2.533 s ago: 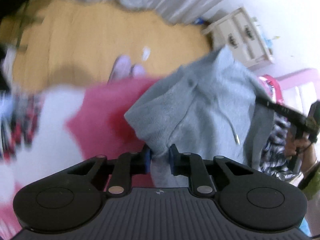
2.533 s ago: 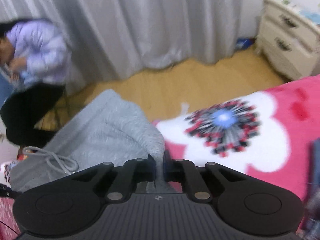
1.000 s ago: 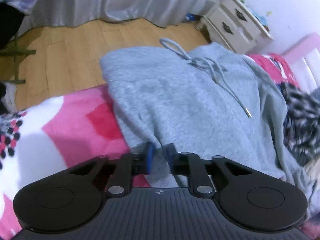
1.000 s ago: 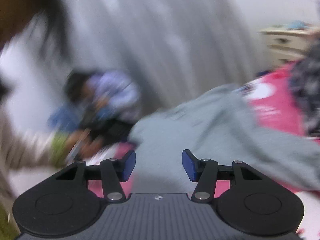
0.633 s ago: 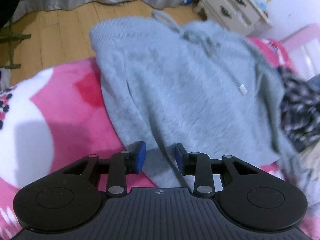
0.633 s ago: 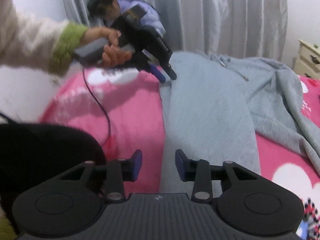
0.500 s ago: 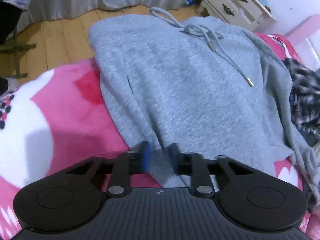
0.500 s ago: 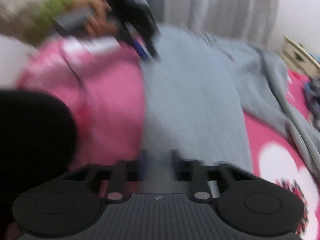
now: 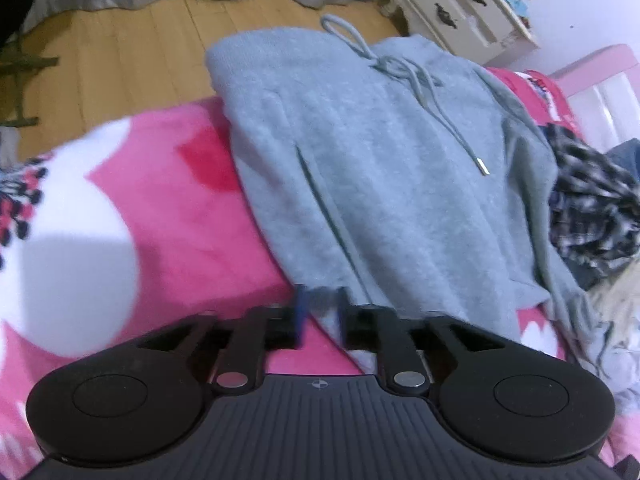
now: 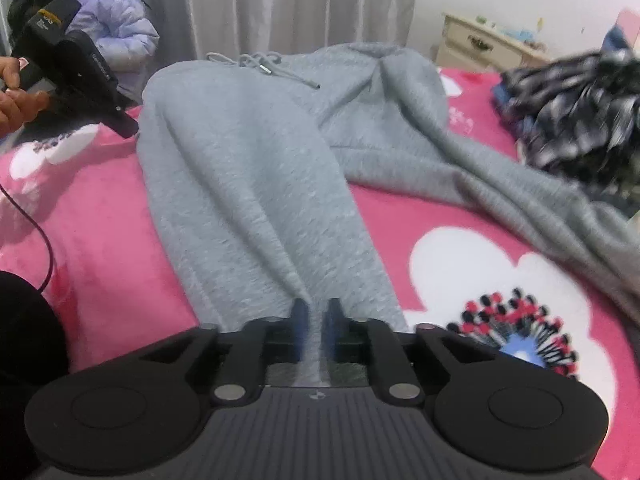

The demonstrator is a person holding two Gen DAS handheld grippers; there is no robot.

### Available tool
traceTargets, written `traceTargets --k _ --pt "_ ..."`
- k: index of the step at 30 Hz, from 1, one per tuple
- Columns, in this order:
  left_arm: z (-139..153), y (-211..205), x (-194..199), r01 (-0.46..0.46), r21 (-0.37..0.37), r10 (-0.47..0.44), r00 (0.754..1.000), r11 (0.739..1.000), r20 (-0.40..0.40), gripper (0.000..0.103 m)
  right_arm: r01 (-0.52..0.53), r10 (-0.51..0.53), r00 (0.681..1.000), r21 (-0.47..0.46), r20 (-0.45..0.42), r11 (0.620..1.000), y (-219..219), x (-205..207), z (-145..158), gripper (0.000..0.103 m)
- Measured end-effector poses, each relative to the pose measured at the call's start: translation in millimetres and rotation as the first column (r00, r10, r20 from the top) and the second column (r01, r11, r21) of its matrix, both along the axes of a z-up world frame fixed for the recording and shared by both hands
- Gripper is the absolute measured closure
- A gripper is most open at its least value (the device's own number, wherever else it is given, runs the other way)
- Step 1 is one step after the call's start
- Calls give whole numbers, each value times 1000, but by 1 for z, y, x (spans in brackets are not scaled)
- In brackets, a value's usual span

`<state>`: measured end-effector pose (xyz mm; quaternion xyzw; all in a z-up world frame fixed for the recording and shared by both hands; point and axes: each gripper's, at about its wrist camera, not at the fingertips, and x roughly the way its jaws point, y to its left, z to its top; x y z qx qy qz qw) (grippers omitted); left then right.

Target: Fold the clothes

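Note:
Grey sweatpants [image 9: 380, 180] with a drawstring [image 9: 424, 92] lie spread on the pink flowered blanket [image 9: 180, 220]. My left gripper [image 9: 320, 308] straddles their near side edge. Its jaws are opening, and the fabric between them lies flat and unpinched. In the right wrist view one leg of the sweatpants [image 10: 248, 184] runs toward my right gripper [image 10: 318, 316]. A raised fold is pinched between its pads while the jaws start opening. A hand [image 10: 16, 96] holds the left gripper [image 10: 126, 126] at the far left edge of the garment.
A heap of plaid clothes [image 10: 580, 108] lies on the right side of the bed. A cream nightstand [image 10: 480, 48] stands behind it, by grey curtains. A person in a lilac jacket [image 10: 116, 28] sits at the back left. Wooden floor [image 9: 120, 48] lies beyond the bed edge.
My right gripper swung down from the room onto the trouser leg and its wide jaws narrowed around a fold. The left jaws parted, narrowed, then parted a little again at the same edge.

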<state>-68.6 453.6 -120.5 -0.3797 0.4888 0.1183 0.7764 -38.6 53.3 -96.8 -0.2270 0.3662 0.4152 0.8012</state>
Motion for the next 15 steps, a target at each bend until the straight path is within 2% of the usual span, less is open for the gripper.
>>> traceTargets --k 4,7,10,11,13,15 --pt "-5 1 3 -15 -21 15 1000 1000 13 74 -85 71 989 99 131 992 -7 -27 25 80" --pt "-10 1 6 -17 -22 18 1000 1000 12 74 -217 198 972 159 124 963 5 -46 31 80" --pt "-14 -1 9 -41 -13 41 999 999 10 77 -314 304 947 117 100 942 38 -59 11 81" --pt "-16 -1 10 -57 -10 57 998 998 7 83 -333 326 942 98 86 938 50 -61 1 81" --pt "-15 -2 10 -83 5 83 997 997 3 95 -328 325 944 55 54 943 70 -57 -19 81" --pt "-13 -1 7 -99 10 98 995 995 5 99 -280 279 959 6 55 960 82 -46 -34 81"
